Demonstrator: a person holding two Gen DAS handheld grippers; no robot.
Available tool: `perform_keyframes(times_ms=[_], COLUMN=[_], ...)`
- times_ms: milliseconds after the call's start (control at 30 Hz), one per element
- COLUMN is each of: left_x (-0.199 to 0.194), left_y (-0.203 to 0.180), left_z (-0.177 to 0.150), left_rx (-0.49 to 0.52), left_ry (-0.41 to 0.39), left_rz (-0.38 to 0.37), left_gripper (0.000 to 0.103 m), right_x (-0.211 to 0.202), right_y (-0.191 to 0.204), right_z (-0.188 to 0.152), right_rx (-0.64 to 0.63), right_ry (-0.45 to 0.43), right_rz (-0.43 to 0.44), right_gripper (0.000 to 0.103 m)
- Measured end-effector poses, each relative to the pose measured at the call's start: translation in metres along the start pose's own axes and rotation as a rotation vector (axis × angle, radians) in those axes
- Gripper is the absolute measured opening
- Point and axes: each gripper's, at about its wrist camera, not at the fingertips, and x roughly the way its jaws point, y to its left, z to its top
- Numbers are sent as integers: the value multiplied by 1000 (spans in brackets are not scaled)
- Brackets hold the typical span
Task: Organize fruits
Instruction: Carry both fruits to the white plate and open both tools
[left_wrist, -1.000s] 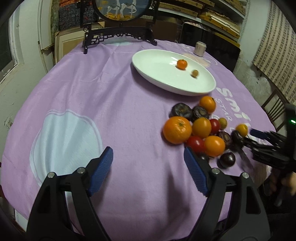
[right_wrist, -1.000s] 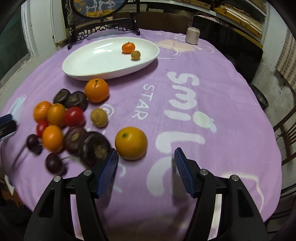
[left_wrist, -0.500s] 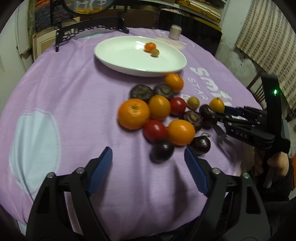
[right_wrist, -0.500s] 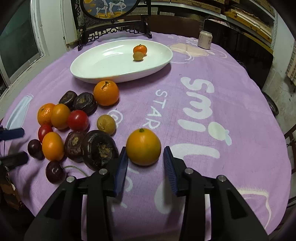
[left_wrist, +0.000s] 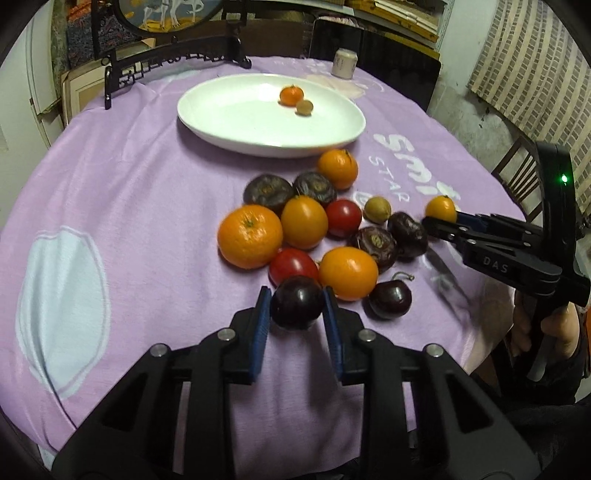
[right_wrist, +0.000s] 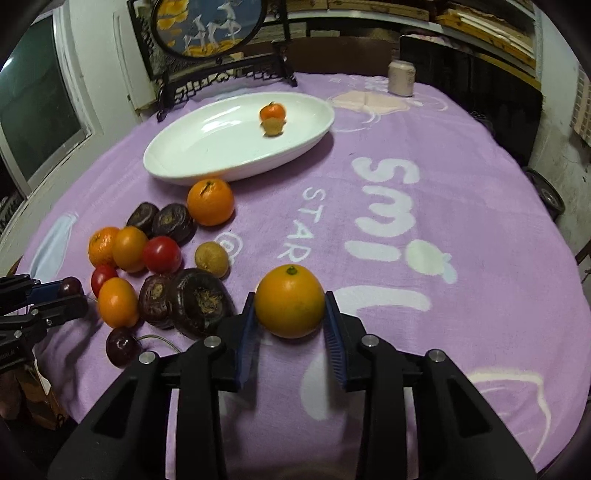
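Dark plum (left_wrist: 296, 307) sitting between blue pads of left gripper (left_wrist: 297, 320), jaws closing on it, pads touching both sides, at near edge of fruit pile (left_wrist: 314, 229) on purple table (left_wrist: 147, 192). Orange (right_wrist: 290, 301) lying apart from pile toward the lettering, being pinched by right gripper (right_wrist: 290, 325), jaws closing narrow around it. White oval plate (left_wrist: 221, 122) farther back, carrying small tangerine (left_wrist: 291, 95) and small tan fruit (left_wrist: 304, 107), just touching.

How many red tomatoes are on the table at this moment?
2. One red tomato lies in the middle of the pile, beside the orange fruits. The other red tomato lies nearer, just behind the dark plum in the left gripper. Others may be hidden.
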Motion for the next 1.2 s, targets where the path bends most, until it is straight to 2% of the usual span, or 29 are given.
perform_keyframes(times_ms=[167,333,500,633,800,900,967,1067,1200], left_x=[-9,-11,-2,14,43,68,83,109,137], left_y=[9,18,32,48,58,64,68,76,83], left_z=[9,32,69,120,186,226,242,258,264], left_rx=[-16,-21,-38,-59,-69,-85,-90,-119,-133], left_ry=[-23,-57,-88,-99,-72,-50,-38,-8,29], left_rz=[-14,1,28,52,79,94,90,86,74], left_gripper=[28,28,28,28,28,28,28,28,28], right_x=[-20,-32,-26,-15,14,44,71,106,128], right_y=[1,15,32,41,45,46,42,31,22], right_z=[3,8,23,54,125,168,192,210,216], right_rx=[11,-17,-51,-67,-89,-111,-107,-82,-62], right_ry=[-38,-57,-48,-46,-36,-13,12,59,78], right_rz=[21,49,80,88,77,38,-4,-48,-44], right_gripper=[35,35,35,35,35,35,35,35,35])
